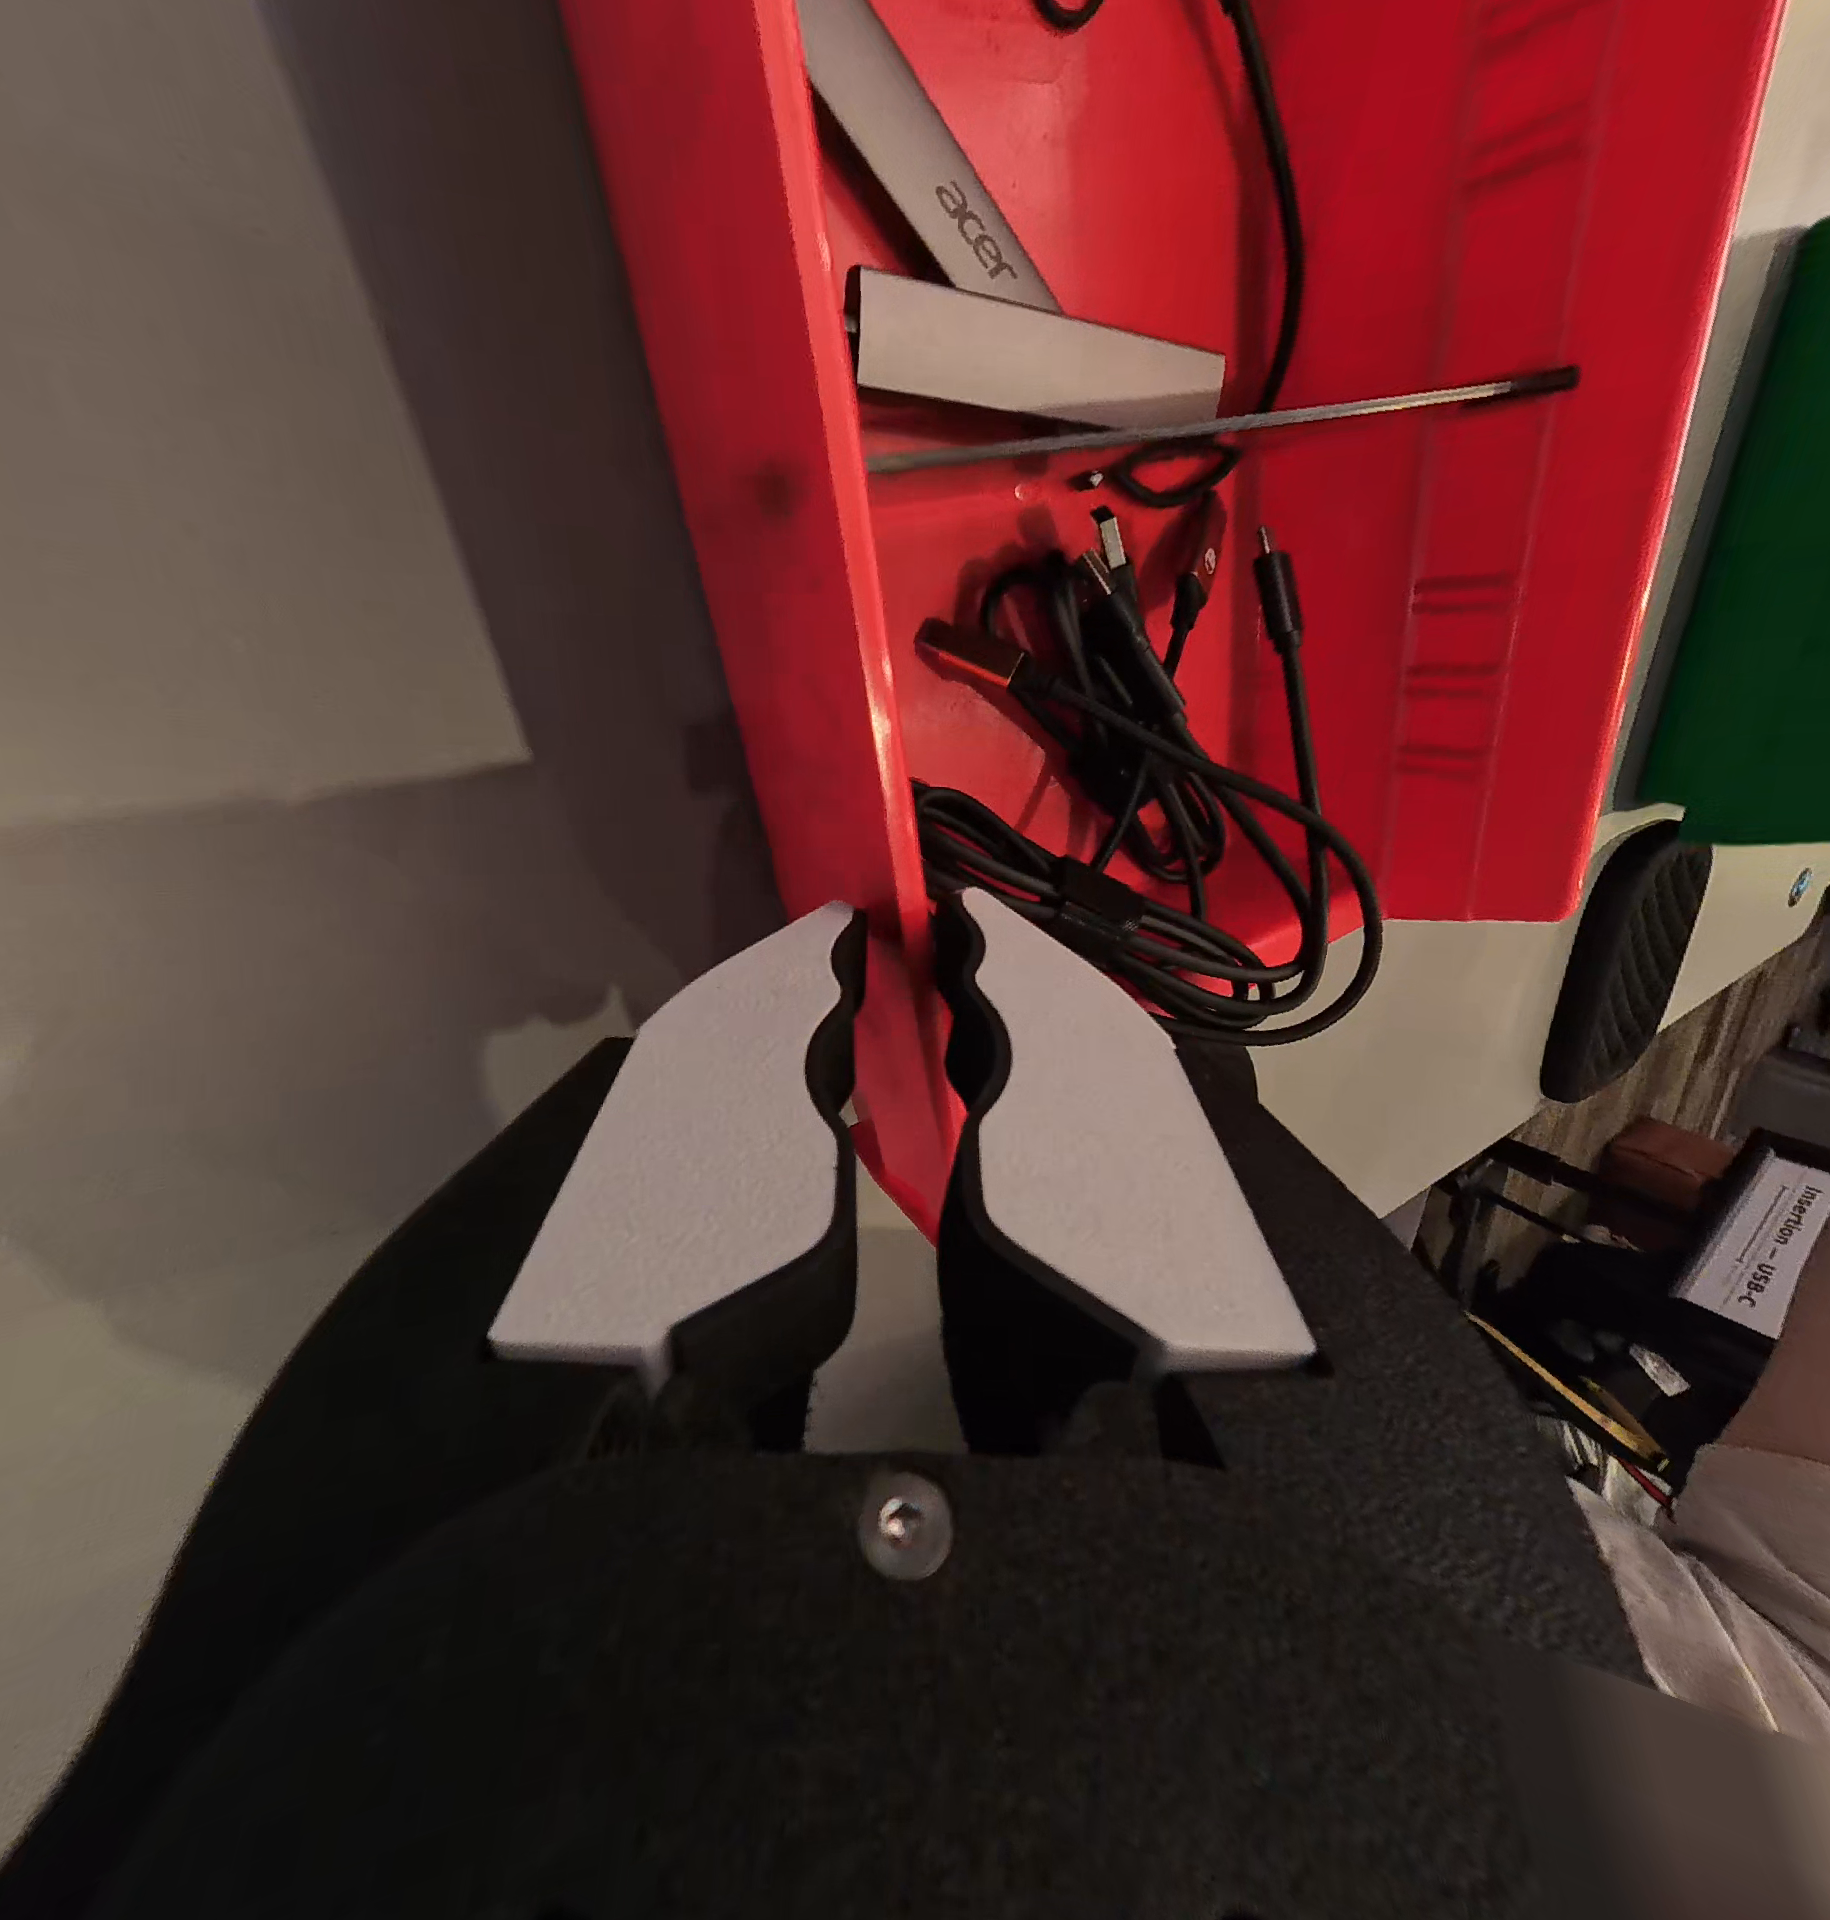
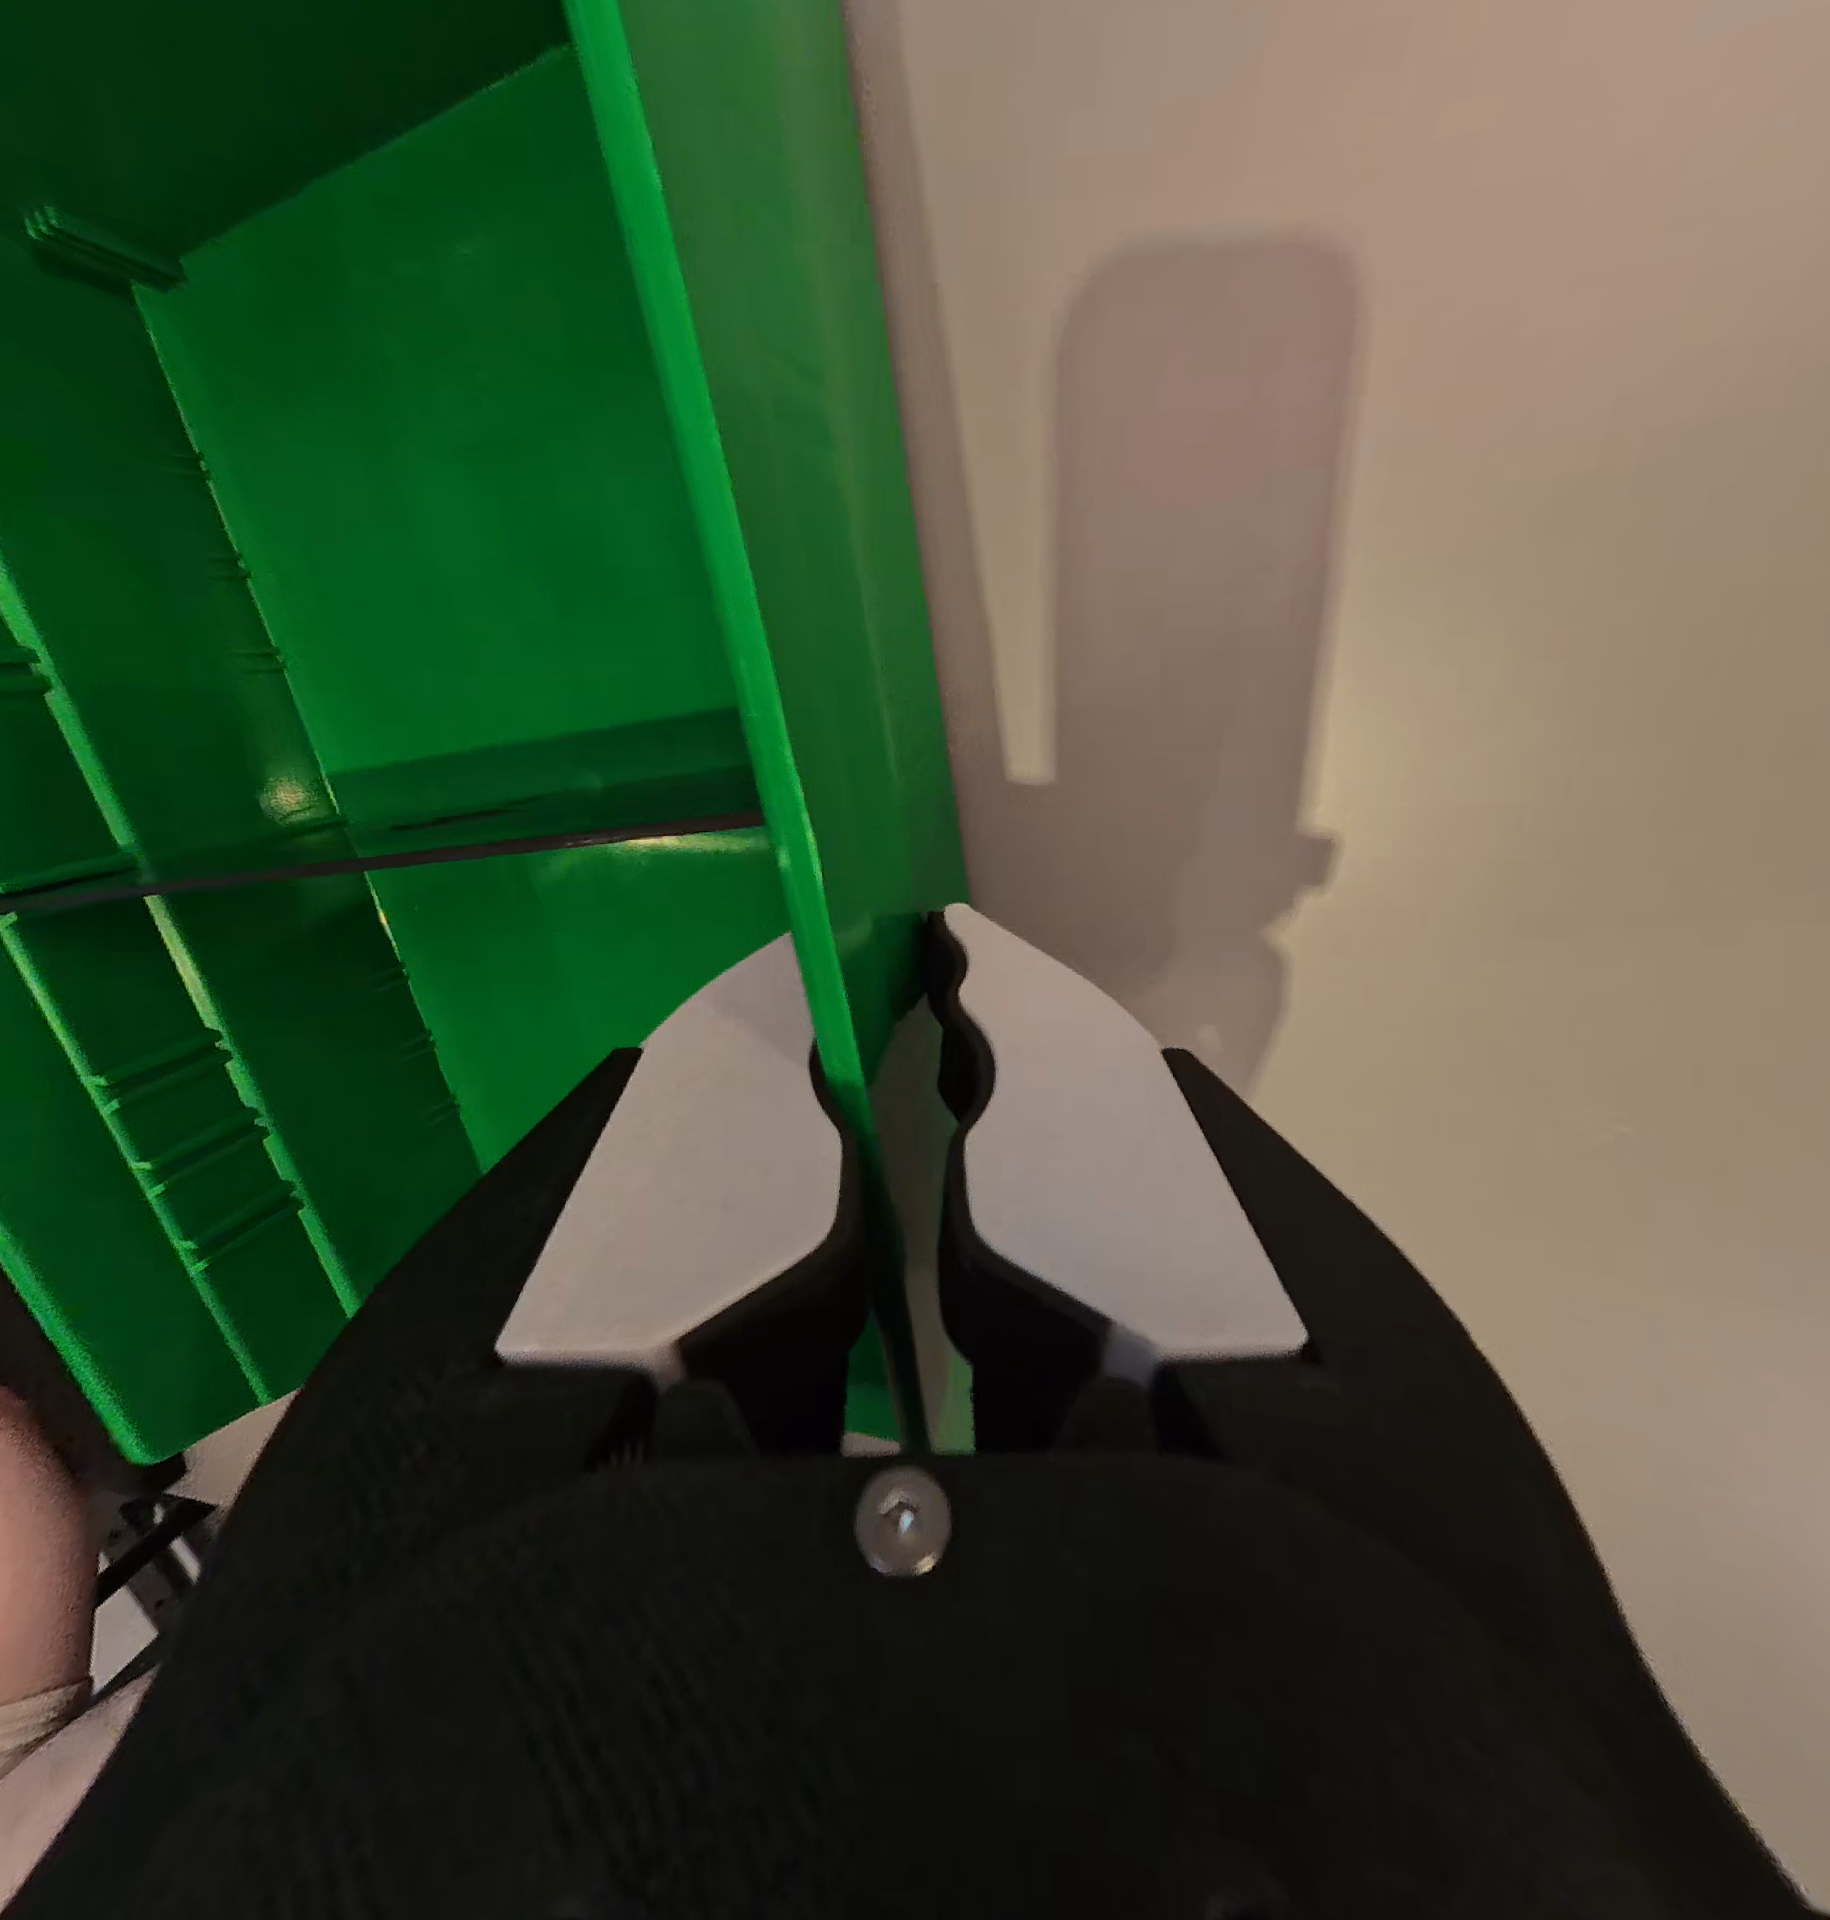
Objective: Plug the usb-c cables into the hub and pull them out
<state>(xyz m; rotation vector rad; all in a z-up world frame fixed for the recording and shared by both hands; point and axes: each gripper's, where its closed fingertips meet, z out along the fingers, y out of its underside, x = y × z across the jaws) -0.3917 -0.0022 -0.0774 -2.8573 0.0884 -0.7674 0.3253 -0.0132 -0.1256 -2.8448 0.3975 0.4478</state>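
Grippers each pinch a bin wall, probably to carry or steady the bins. The left gripper [image 1: 898, 920] is clamped on the red bin [image 1: 849, 644], which holds two grey hubs [image 1: 1036, 348] and tangled black cables [image 1: 1150, 790], none plugged in. The right gripper [image 2: 880, 935] is clamped on the green bin [image 2: 765, 644], apparently empty.

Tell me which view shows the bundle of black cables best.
The left wrist view. The black cables lie in plain sight inside the red bin, whose side wall the left tool grips. The right wrist view shows none of them, only the green bin whose wall the right tool grips.
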